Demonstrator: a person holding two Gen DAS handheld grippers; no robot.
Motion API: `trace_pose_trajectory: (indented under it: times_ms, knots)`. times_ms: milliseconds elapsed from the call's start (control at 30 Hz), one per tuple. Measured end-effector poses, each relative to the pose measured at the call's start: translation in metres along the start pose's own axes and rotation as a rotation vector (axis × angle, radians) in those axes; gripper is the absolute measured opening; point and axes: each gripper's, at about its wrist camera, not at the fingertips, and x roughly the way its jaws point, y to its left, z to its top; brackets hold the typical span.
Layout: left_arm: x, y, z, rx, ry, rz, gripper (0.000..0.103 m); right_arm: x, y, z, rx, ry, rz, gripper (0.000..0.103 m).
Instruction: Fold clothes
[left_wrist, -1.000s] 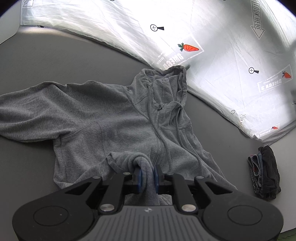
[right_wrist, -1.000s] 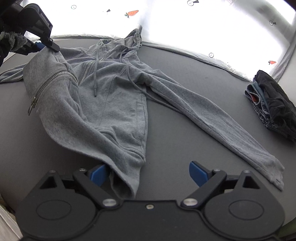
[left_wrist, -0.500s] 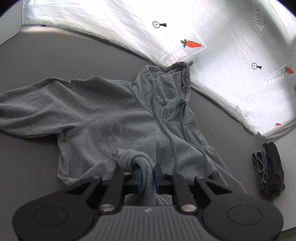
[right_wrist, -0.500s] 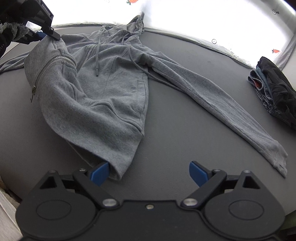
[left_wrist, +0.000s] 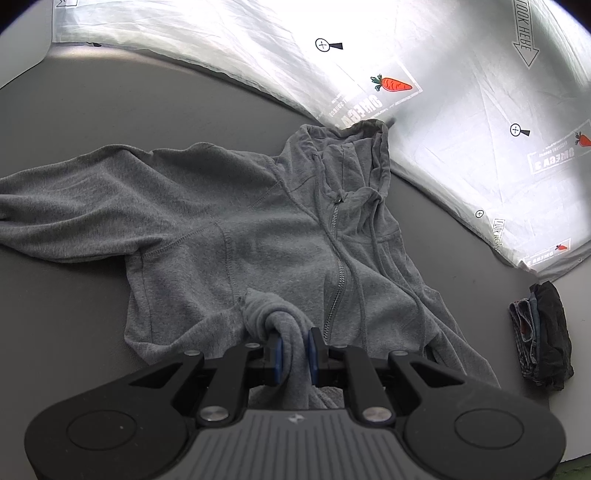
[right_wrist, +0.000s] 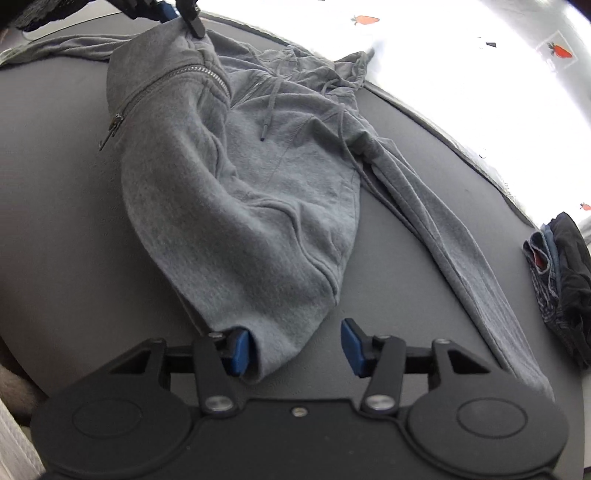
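Hoodie (left_wrist: 229, 229) lies spread on the dark table (left_wrist: 92, 110), and I see my left gripper (left_wrist: 294, 349) clamped on a bunched bit of its hem while my right gripper (right_wrist: 295, 347), jaws just closing, seemingly still gapes around the bottom corner.

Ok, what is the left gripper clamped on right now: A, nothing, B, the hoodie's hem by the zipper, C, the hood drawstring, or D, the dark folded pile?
B: the left gripper has its jaws shut on a bunched fold of the grey hoodie beside the zipper.
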Motion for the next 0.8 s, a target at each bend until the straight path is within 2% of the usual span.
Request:
trace_pose_trajectory:
  times_ms: [33,100,167,233,367,467,533,700,800]
  knots:
    - [0.0,0.001,-0.001,0.002,0.001,0.003,0.017,0.002,0.004,0.001,-0.031,0.002,-0.001,0.042]
    - [-0.002,0.003,-0.003,0.019,0.003,0.014,0.02,0.004,0.01,0.005,-0.065,-0.001,0.012,0.014]
    - [-0.007,0.006,-0.008,0.056,-0.001,0.026,0.023,0.006,0.008,0.008,-0.037,0.013,0.04,0.006]
    - [-0.013,0.01,-0.014,0.095,-0.011,0.048,0.035,0.008,-0.003,0.007,0.057,0.023,0.079,0.005]
    - [-0.033,0.028,-0.034,0.175,-0.028,0.11,0.044,0.01,-0.036,0.002,0.318,0.022,0.182,0.003]
    - [-0.052,0.043,-0.057,0.221,-0.042,0.15,0.059,0.015,-0.046,-0.001,0.393,0.042,0.215,0.002]
    - [-0.064,0.053,-0.072,0.234,-0.047,0.171,0.064,0.019,-0.049,-0.001,0.411,0.051,0.229,0.002]
    - [-0.081,0.066,-0.109,0.298,-0.03,0.292,0.063,0.021,-0.045,0.003,0.357,0.053,0.226,0.003]
    - [-0.083,0.074,-0.114,0.261,-0.018,0.207,0.063,0.021,-0.045,0.004,0.351,0.051,0.227,0.004]
